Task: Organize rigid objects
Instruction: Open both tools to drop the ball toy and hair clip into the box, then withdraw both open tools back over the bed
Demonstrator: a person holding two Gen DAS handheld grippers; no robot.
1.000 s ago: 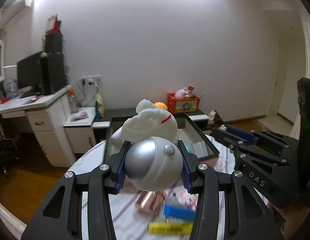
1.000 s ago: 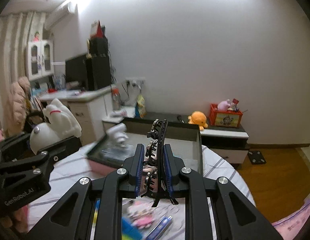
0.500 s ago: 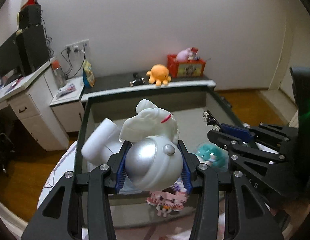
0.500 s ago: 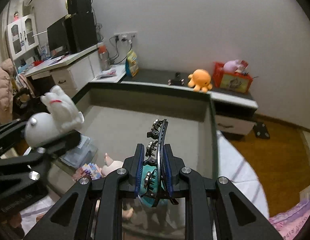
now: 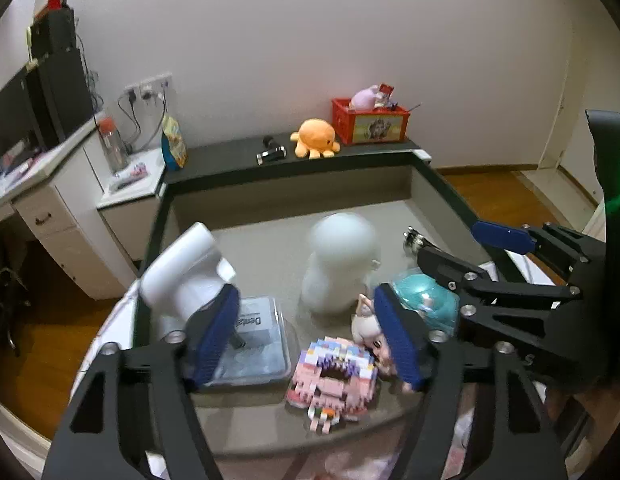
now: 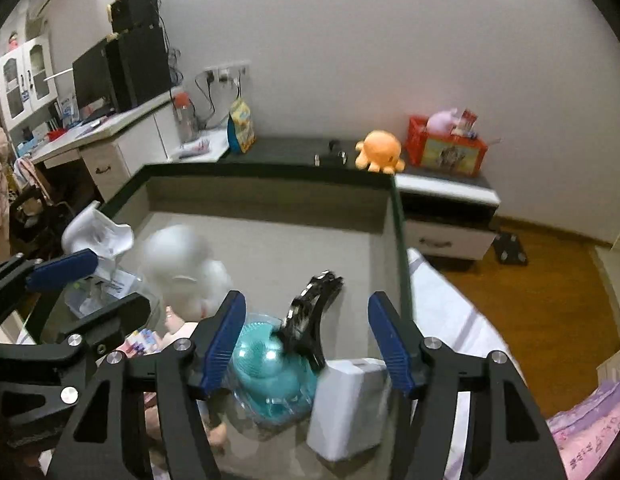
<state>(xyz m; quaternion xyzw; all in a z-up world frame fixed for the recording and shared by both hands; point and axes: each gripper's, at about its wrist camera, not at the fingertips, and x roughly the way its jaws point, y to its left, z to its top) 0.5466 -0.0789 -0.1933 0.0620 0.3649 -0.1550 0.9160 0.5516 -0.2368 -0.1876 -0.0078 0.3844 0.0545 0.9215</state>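
Left wrist view shows the left claw (image 5: 314,334) spread wide and empty, the white toy (image 5: 340,264) blurred mid-frame inside the tray (image 5: 290,168), released since half a second ago. Right claw (image 6: 306,338) likewise gapes; its black hair clip (image 6: 310,312) now lies centre-frame in the tray.

a dark-rimmed bin (image 5: 294,168) with a grey floor is sitting on a round table under a striped cloth (image 6: 442,300). lying on the bin's floor are a white hair dryer (image 5: 182,276), a clear plastic case (image 5: 258,344), a pink brick model (image 5: 334,380), a small doll (image 5: 368,326), a teal ball-shaped toy (image 6: 270,376), a black hair clip (image 6: 310,316) leaning on that toy, a white box (image 6: 350,404), and a blurred white figure (image 5: 338,264) standing mid-floor.
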